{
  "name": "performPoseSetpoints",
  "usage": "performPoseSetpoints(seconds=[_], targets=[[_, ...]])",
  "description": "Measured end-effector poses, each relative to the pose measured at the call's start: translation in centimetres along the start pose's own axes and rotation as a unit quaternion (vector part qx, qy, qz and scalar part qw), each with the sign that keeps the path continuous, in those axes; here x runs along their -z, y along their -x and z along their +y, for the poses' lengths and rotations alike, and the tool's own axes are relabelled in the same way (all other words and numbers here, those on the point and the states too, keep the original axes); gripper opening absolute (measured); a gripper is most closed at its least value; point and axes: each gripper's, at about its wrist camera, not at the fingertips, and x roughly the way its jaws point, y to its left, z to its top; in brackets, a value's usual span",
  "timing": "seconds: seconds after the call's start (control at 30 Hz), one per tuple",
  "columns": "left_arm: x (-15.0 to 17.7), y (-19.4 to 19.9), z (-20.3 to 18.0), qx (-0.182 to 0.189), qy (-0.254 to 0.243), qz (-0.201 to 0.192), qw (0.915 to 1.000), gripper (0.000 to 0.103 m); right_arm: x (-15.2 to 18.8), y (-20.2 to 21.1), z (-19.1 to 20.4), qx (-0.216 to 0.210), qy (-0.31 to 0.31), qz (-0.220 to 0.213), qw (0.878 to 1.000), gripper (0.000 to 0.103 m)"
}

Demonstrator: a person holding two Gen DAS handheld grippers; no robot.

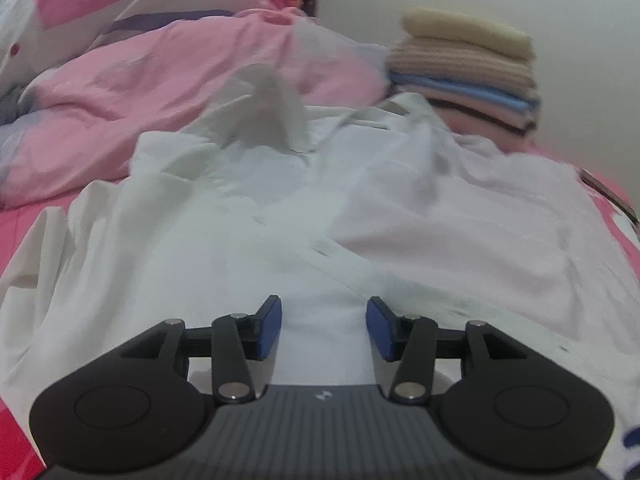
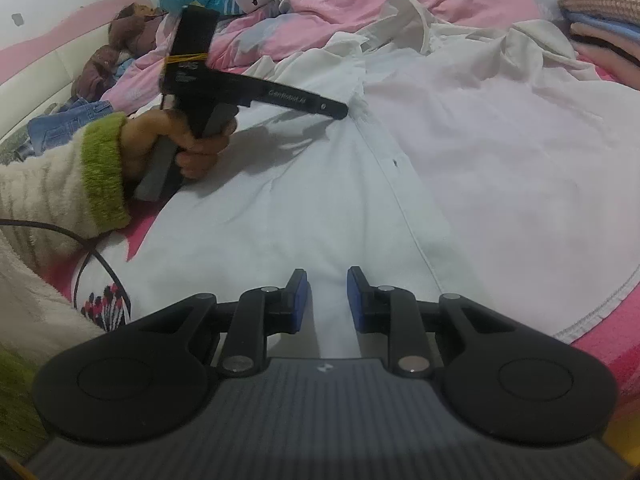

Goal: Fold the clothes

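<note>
Nearest, the right gripper (image 2: 327,296) hovers over the shirt's near hem, jaws a narrow gap apart, gripping nothing. The left gripper (image 1: 323,328), jaws parted wider and likewise empty, is held in a hand (image 2: 192,140) with a green-cuffed sleeve (image 2: 100,172) at left. The white shirt (image 2: 440,152) lies spread front-up on the pink bed (image 2: 608,344), collar (image 1: 272,108) at the far end. Beyond lie a pink quilt (image 1: 168,80) and, far right, a stack of folded clothes (image 1: 468,68).
</note>
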Motion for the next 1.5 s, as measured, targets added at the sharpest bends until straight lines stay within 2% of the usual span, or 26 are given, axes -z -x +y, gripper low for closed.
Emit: performPoseSetpoints(seconds=[0.17,0.4,0.5,0.57,0.8,1.07,1.3,1.4,1.5], targets=[[-1.2,-1.4,3.0,-0.023,0.027,-0.010,0.9993,0.048,0.0,0.0,-0.1,-0.004,-0.003,0.003,1.000,0.021],[-3.9,-4.8,9.4,-0.088,0.072,0.001,0.9935,0.042,0.2,-0.1,0.0,0.000,-0.008,-0.001,1.000,0.021],[-4.9,-6.2,11.2,-0.121,0.071,-0.005,0.9901,0.040,0.2,-0.1,-0.1,-0.001,-0.013,-0.002,1.000,0.021],[-5.3,-7.0,12.3,-0.131,0.076,-0.011,0.9884,0.040,0.3,-0.1,-0.2,-0.002,-0.017,-0.003,1.000,0.021],[-6.0,-9.2,13.5,-0.164,0.073,-0.030,0.9834,0.042,0.6,0.0,-0.1,0.000,-0.027,-0.011,1.000,0.021],[-6.6,-8.9,13.8,-0.200,0.086,-0.033,0.9755,0.042,1.1,0.0,0.5,0.011,-0.025,-0.023,0.999,0.021],[-6.6,-3.4,12.0,-0.208,0.079,-0.073,0.9723,0.049,0.9,0.1,0.6,0.014,-0.027,-0.021,0.999,0.021],[-6.5,-0.9,9.7,-0.168,0.060,-0.098,0.9791,0.052,0.8,0.0,0.7,0.017,-0.021,-0.018,0.999,0.022],[-7.1,-1.1,5.8,-0.111,-0.014,-0.069,0.9914,0.051,0.6,-0.2,0.5,0.015,-0.025,-0.017,0.999,0.022]])
